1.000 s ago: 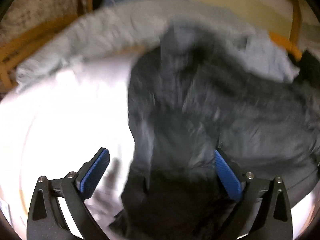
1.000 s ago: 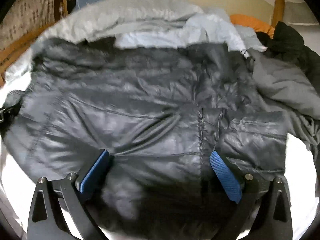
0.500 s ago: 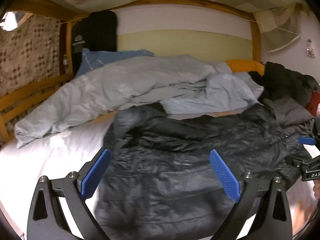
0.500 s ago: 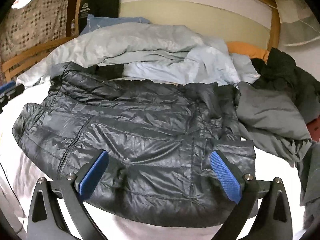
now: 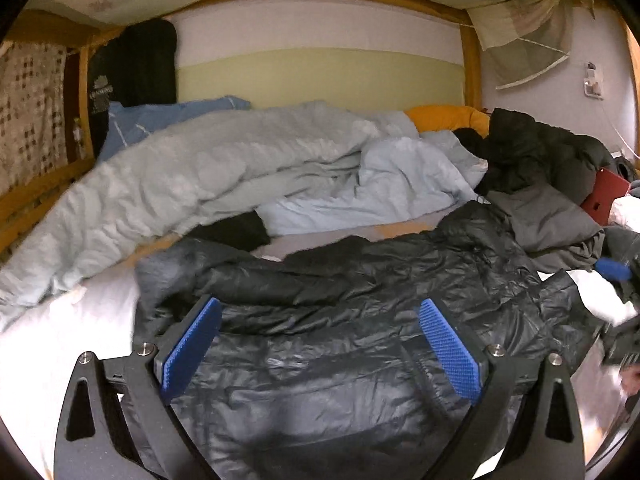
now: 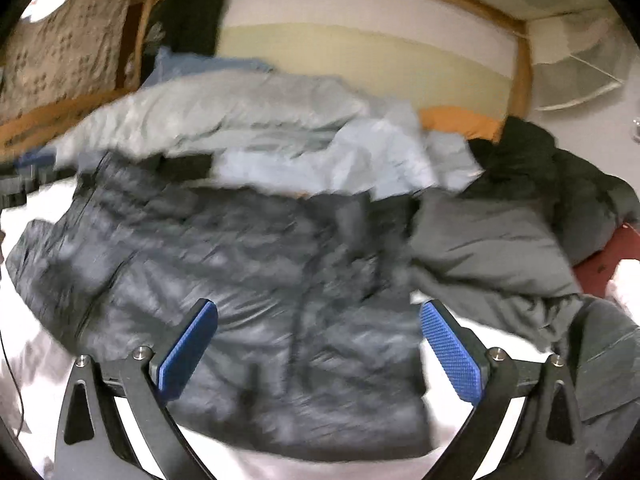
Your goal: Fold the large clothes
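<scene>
That dark puffy jacket (image 5: 340, 344) is spread on the white bed sheet (image 5: 80, 320), in front of the grey duvet (image 5: 208, 176). It looks light, soft and slick, so I'd pinch a hem corner or sleeve end. Left gripper (image 5: 320, 344) and right gripper (image 6: 318, 348) both gape wide, holding nothing. Compared with a second ago, I've pulled back; the right view has gone blurry.

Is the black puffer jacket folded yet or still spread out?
Mostly spread: the black puffer jacket lies wide on the white sheet, upper edge rumpled over. Both grippers are open, holding nothing.
</scene>
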### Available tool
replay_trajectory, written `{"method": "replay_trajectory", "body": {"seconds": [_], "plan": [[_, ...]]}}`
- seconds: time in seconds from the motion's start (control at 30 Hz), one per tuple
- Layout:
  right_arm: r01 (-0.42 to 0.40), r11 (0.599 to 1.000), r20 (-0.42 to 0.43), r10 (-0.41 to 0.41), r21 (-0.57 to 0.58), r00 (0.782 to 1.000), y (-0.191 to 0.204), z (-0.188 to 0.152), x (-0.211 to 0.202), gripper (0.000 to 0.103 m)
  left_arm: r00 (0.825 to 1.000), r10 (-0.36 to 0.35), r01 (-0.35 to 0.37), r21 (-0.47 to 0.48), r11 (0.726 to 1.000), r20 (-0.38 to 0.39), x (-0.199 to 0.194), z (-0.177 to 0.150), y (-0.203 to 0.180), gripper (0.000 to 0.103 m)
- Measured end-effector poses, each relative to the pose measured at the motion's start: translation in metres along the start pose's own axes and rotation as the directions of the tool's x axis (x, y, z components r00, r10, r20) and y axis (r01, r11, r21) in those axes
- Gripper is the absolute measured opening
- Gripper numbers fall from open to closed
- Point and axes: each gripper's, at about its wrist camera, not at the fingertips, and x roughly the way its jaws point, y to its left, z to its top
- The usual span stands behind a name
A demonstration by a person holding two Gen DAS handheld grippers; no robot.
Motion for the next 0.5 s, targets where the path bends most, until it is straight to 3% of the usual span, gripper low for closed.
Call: {"method": "replay_trajectory", "body": {"seconds": [0.13,0.27,0.37,0.5], "plan": [[0.105,0.979,0.004,-0.107,0.176,0.994,-0.06,0.016,0.006,0.102,0.998,-0.045,0.043,-0.048,0.998,-0.05,0.032,-0.019,0.004,0.099],[0.087,0.949,-0.046,-0.077,0.302,0.996,-0.111,0.023,0.031,0.102,0.992,-0.008,0.001,-0.053,0.999,-0.124,0.048,-0.031,0.011,0.099],[-0.014,0.943,-0.096,0.049,0.334,0.994,-0.136,0.034,0.072,0.101,0.994,0.005,-0.011,-0.059,0.998,-0.111,0.045,-0.031,0.016,0.099],[-0.201,0.902,-0.141,0.272,0.382,0.952,-0.143,0.049,0.125,0.077,0.992,0.006,-0.013,-0.056,0.998,-0.126,0.055,-0.035,0.015,0.099]]}}
